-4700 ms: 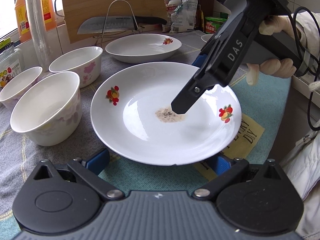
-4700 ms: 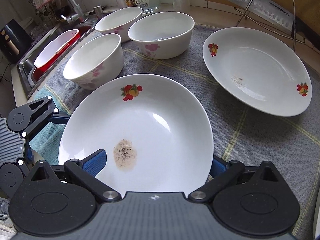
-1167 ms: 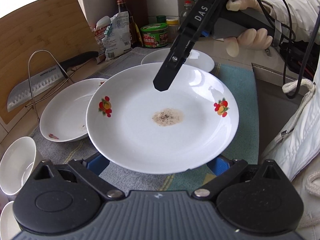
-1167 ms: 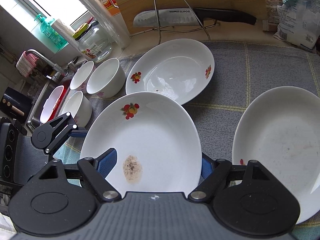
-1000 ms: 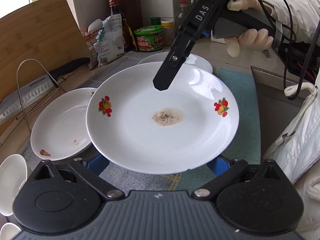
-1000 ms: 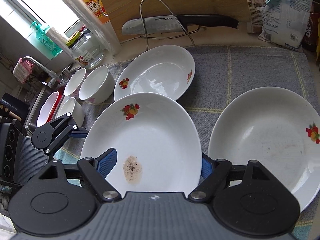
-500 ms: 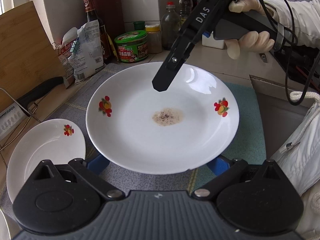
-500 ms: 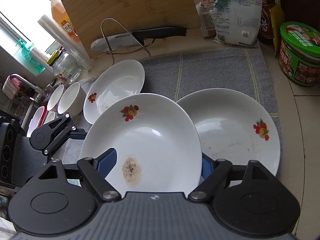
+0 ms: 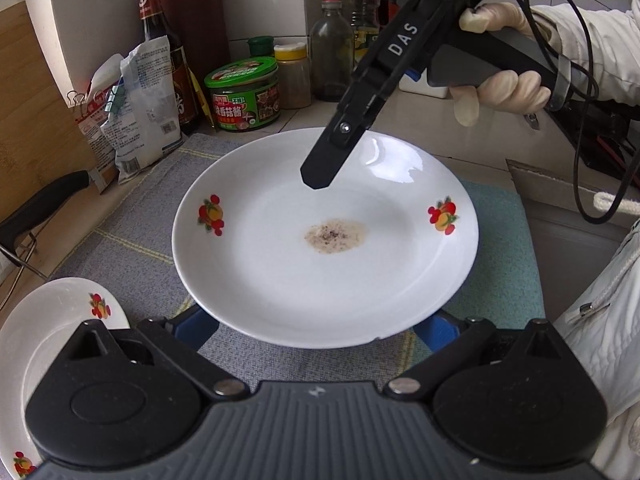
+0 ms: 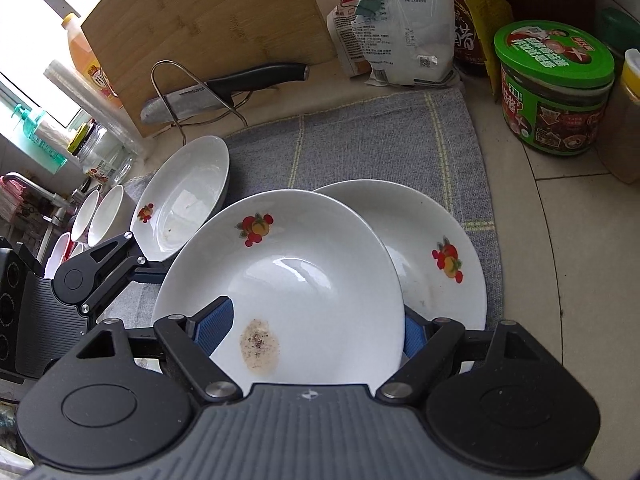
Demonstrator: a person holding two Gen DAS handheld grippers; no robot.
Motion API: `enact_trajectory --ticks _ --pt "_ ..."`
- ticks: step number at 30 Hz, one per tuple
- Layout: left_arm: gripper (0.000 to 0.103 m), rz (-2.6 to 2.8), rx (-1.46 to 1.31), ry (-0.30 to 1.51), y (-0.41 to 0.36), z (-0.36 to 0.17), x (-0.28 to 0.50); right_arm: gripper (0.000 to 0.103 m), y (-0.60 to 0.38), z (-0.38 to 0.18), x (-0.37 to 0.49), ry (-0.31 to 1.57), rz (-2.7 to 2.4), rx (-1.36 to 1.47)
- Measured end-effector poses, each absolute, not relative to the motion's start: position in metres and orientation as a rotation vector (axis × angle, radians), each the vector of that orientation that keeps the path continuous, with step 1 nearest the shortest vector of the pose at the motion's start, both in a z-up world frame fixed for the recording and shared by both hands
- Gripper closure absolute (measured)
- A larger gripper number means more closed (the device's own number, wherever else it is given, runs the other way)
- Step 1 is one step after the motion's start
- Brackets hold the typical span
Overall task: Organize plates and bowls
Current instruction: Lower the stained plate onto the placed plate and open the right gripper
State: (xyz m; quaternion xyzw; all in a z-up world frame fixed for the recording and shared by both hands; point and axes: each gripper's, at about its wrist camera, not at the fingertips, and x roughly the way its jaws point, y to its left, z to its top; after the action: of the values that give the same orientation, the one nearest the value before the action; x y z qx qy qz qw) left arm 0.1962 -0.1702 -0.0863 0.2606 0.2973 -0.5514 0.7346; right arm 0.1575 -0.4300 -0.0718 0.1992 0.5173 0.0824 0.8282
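A white plate point(image 9: 320, 264) with fruit decals and a brown speckled stain is held off the counter between both grippers; it also shows in the right wrist view point(image 10: 304, 288). My left gripper point(image 9: 320, 326) is open wide, its blue pads under the plate's near rim. My right gripper point(image 10: 308, 330) is open wide too, with one pad above the plate and the rim between its fingers point(image 9: 324, 168). The carried plate hangs partly over a second decorated plate point(image 10: 436, 256) on the grey mat. A third plate point(image 10: 184, 196) lies to the left, with white bowls point(image 10: 104, 216) beyond it.
A green-lidded jar point(image 10: 552, 88), sauce bottles point(image 9: 160, 40) and a clipped bag point(image 10: 400, 24) stand at the mat's far edge. A knife point(image 10: 224, 88) rests on a wire rack before a wooden board point(image 10: 208, 28). The grey mat point(image 10: 360, 148) is bare behind the plates.
Both grippers have carried the stained plate to the right along the counter, away from the bowls. It now hangs partly over the rightmost plate, close to the jars.
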Motion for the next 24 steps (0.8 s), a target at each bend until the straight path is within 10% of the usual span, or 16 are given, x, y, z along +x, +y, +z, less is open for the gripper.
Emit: enact_trajectory --ticks 24 --pt "0.002 -1.197 0.584 0.678 -0.186 -0.093 0.211 0.015 -0.442 -0.093 0.17 1.124 0.148 0.435"
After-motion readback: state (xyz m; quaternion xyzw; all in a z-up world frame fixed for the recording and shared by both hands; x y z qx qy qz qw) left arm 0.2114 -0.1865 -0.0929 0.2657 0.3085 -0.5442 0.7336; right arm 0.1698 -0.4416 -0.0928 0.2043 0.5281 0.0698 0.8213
